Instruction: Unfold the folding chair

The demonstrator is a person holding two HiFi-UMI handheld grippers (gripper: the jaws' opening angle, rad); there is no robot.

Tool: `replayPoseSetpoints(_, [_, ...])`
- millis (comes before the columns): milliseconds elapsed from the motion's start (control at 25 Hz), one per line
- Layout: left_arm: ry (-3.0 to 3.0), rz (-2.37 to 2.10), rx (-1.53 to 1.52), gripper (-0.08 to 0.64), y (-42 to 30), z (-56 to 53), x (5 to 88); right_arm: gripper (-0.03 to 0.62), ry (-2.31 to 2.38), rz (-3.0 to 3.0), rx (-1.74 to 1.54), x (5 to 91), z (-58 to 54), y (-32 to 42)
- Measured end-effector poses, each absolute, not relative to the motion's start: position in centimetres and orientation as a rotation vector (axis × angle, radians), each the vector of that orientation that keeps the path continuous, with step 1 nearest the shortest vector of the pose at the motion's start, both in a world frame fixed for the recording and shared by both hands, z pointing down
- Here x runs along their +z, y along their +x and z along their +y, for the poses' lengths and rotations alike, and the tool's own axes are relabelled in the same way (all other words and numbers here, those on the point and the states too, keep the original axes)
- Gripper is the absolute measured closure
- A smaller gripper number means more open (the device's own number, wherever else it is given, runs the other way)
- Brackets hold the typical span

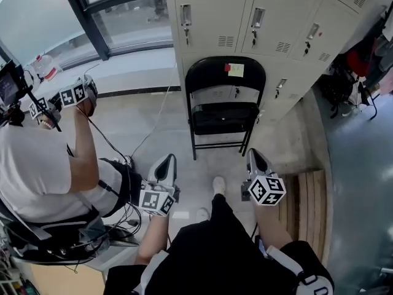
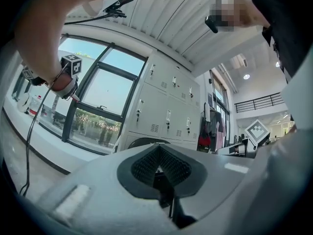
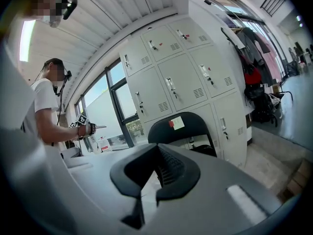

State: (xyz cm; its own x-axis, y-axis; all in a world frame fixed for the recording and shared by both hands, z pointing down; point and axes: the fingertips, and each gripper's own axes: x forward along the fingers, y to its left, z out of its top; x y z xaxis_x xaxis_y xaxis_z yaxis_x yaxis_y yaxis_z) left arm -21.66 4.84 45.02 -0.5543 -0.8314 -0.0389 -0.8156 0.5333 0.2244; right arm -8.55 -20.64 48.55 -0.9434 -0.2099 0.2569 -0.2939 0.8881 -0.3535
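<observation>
Hovering at the reach-in step, short of the folding chair point(image 1: 222, 117) standing at twelve o'clock against the lockers point(image 1: 264, 23) — left gripper point(image 1: 166, 165) and right gripper point(image 1: 256, 163) both pressed together, pinching nothing — likely needing jaws spreading next before taking seat and backrest.

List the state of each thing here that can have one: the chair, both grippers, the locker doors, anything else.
Black metal folding chair: standing on its legs, seat apparently down, untouched.
Left gripper: shut, empty.
Right gripper: shut, empty.
Grey metal locker doors: closed.
Yellow sticky note: stuck on the chair's backrest.
</observation>
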Motion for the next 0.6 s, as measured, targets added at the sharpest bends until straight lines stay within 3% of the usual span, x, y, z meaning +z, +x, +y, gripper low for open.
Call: replayPoseSetpoints(600, [1.337, -2.793, -0.3, 0.56, -32.7, -1.9, 44.1, 0.588, 0.278, -2.863, 0.536, 47.9, -29.6, -21.8])
